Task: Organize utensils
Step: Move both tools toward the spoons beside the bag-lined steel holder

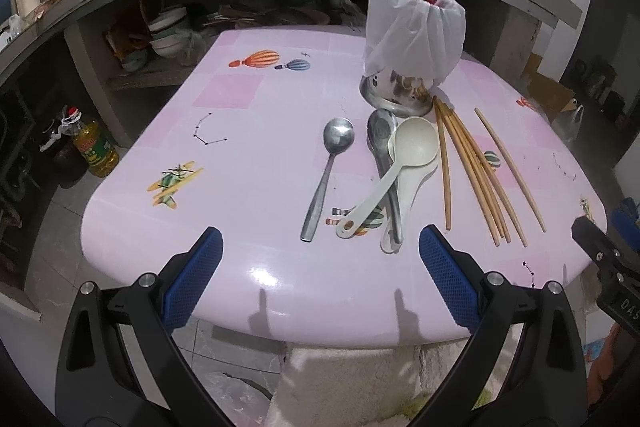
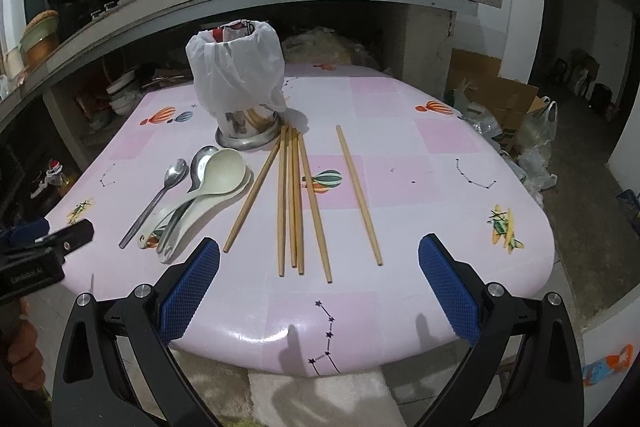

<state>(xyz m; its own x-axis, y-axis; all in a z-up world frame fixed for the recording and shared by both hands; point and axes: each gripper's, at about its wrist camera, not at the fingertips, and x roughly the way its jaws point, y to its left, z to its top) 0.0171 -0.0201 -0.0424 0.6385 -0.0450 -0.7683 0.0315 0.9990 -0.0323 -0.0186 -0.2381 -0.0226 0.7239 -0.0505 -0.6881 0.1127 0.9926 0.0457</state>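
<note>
Both jaws stand wide open and hold nothing: left gripper [image 1: 320,247] low in its frame, right gripper [image 2: 319,257] likewise. I think thin round wooden chopsticks [image 2: 294,199] at centre should be pinched mid-length, then stood in the steel holder [image 2: 246,131] under a white plastic bag [image 2: 236,71]. Smooth spoons [image 1: 384,163] overlap on the glossy pink table [image 1: 256,107].
</note>
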